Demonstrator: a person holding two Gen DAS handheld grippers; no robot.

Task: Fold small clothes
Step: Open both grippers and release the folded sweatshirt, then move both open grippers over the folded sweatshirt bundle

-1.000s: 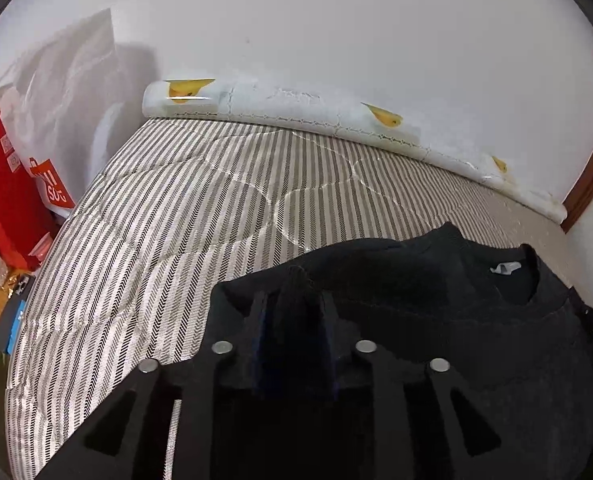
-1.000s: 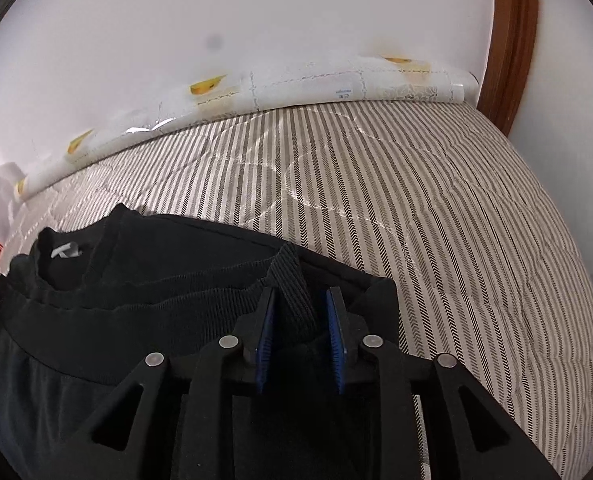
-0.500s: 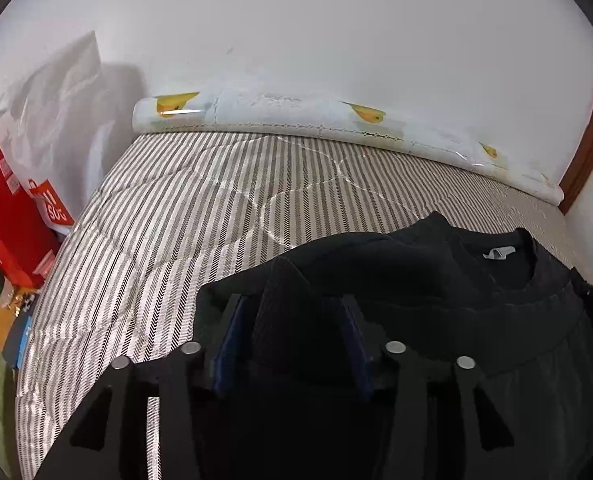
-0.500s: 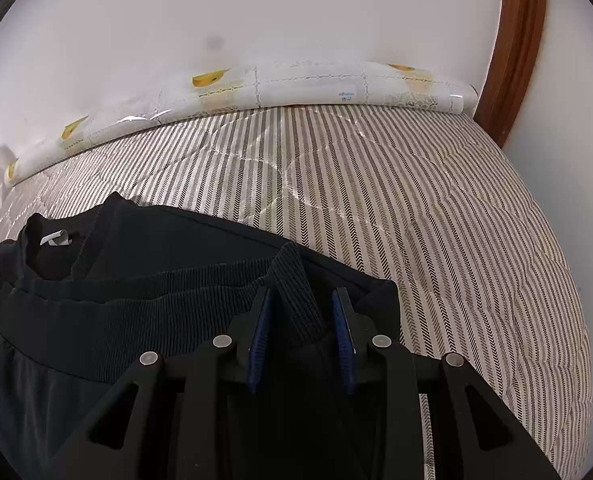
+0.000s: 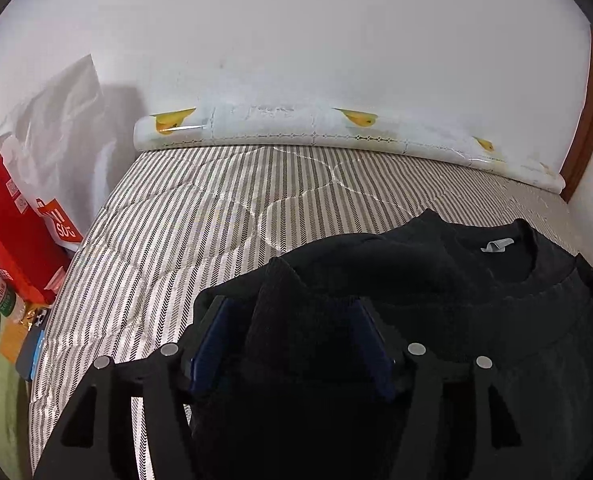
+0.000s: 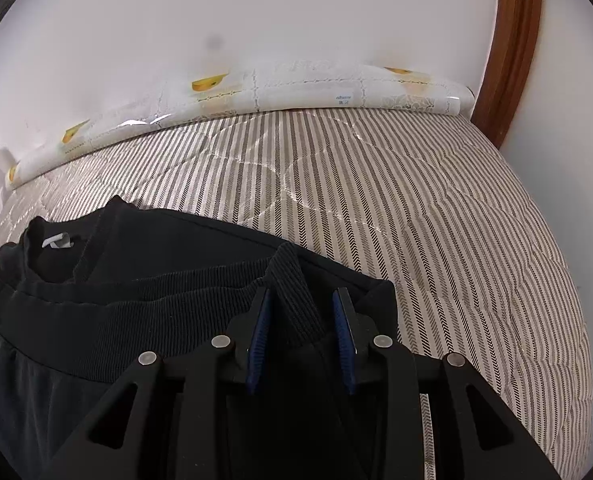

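Observation:
A black sweatshirt lies on the striped mattress, its lower ribbed hem folded up to just below the collar and its white neck label. My left gripper stands open, its blue pads wide apart either side of the left hem corner, which rests between them. My right gripper is also open, with the ribbed right hem corner standing loose between its blue pads. The sweatshirt and its label also show in the right wrist view.
A white rolled cover with yellow prints lies along the wall at the mattress's far edge. A red box and a white bag stand at the left, with small items on the floor below. A wooden frame rises at the right.
Both grippers have opened: the left pads spread wide and the right pads parted, letting go of the hem corners. The folded hem now rests near the collar.

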